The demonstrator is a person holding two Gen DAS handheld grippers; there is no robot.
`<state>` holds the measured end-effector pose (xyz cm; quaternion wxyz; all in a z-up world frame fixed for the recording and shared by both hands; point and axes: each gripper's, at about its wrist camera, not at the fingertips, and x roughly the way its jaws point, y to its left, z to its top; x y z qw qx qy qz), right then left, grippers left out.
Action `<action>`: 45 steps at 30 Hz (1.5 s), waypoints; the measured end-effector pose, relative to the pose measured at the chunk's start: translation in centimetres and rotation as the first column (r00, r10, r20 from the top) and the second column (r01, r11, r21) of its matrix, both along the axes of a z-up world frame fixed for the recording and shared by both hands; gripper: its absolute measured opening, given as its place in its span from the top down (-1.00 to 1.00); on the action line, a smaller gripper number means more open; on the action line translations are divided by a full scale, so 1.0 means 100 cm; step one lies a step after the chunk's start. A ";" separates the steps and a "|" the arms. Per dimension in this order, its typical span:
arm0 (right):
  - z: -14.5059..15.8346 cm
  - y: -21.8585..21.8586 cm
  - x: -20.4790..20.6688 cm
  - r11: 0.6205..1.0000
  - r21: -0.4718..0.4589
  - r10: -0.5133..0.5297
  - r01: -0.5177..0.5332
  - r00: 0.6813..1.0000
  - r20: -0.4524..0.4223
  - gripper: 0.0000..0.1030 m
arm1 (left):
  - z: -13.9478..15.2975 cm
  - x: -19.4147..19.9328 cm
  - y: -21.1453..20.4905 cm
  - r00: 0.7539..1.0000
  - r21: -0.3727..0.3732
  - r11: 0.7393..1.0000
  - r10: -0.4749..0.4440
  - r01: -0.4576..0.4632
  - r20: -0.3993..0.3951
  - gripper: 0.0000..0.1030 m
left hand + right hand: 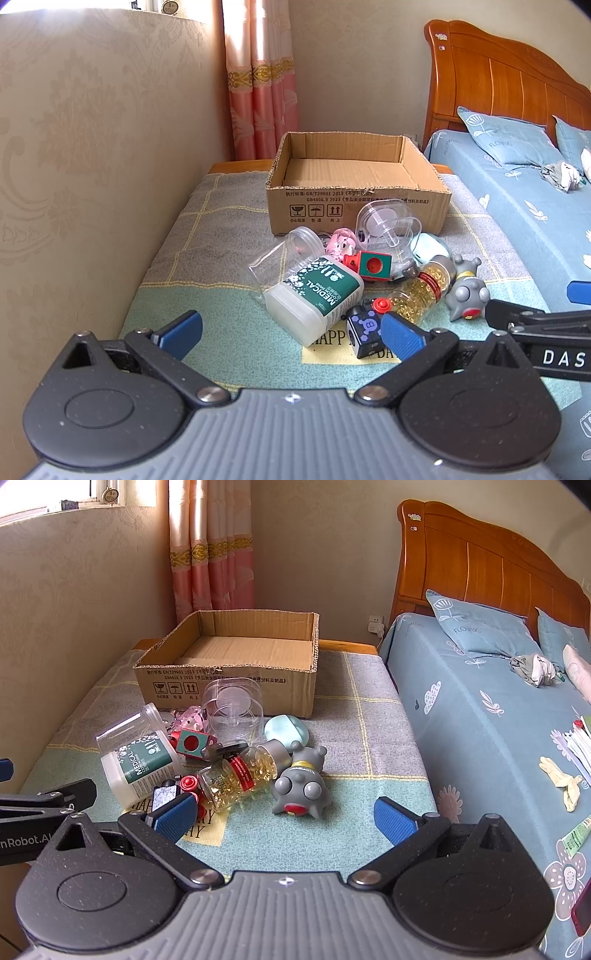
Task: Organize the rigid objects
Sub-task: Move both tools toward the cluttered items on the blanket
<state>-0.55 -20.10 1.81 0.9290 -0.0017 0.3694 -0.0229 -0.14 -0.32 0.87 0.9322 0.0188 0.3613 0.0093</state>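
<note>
A cloth-covered surface (221,236) beside a bed (480,720) is presented. Nearest, the left gripper (291,332) and right gripper (284,812) are held low, fingers spread wide and grasping nothing. Just beyond, a pile is noted: medical bottle (314,299), capsule jar (240,775), grey toy (301,788), red-green cube (373,266). Farthest, the cardboard box (354,192) is found empty. No item is yet sorted; a first grasp is judged pending. Clear containers overlap and are hard to separate.

Checked cloth-covered table (369,738), cardboard box (229,679) (open-topped), toy pile (229,760)
</note>
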 end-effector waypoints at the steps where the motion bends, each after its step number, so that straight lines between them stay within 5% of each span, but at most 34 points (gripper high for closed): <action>1: 0.000 0.000 0.000 1.000 0.000 0.000 0.000 1.000 0.001 -1.00 | 0.000 0.000 0.000 1.000 0.000 1.000 0.000 0.000 0.000 -0.98; 29: -0.005 -0.004 0.009 0.994 0.003 0.110 -0.110 0.992 0.065 -1.00 | -0.011 0.022 0.003 0.997 0.002 0.997 -0.079 0.079 -0.014 -0.98; 45: -0.066 -0.027 0.029 0.986 0.001 0.167 -0.167 0.986 -0.024 -1.00 | -0.065 0.067 0.017 0.987 -0.018 0.996 -0.094 0.093 -0.128 -0.98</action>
